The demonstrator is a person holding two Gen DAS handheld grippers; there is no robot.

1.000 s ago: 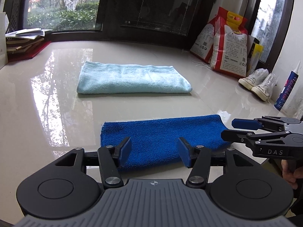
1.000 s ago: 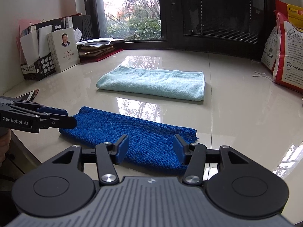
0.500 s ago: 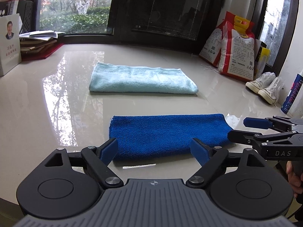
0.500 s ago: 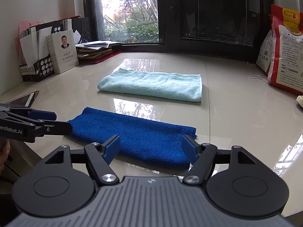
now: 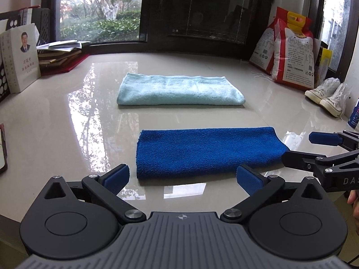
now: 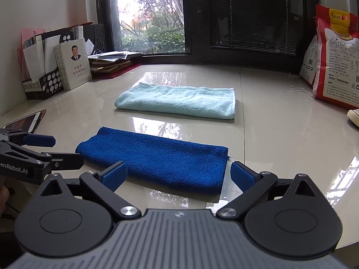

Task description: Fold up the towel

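A dark blue towel (image 5: pixel 206 151) lies folded into a long strip on the glossy table, and it shows in the right wrist view too (image 6: pixel 157 159). My left gripper (image 5: pixel 182 178) hovers just short of the strip's near edge. Its jaws are opening wide and nothing is between the pads. My right gripper (image 6: pixel 178 176) is over the strip's right end, jaws opening, with cloth lying between the spread pads and neither pad pressing on it. Each gripper shows in the other's view: the right gripper (image 5: pixel 303 148) by the strip's right end, the left gripper (image 6: pixel 60 151) by its left end.
A folded light blue towel (image 5: pixel 179 88) lies farther back. Books (image 6: pixel 74 63) and a file rack stand at the back left, with a phone (image 6: pixel 24 120) near the left edge. Rice bags (image 5: pixel 291 51), white shoes (image 5: pixel 325 94) and a bottle stand at the right.
Both grippers' jaws have spread much wider. The left gripper has drawn back from the blue towel's near edge, so the strip now lies ahead of its fingertips.
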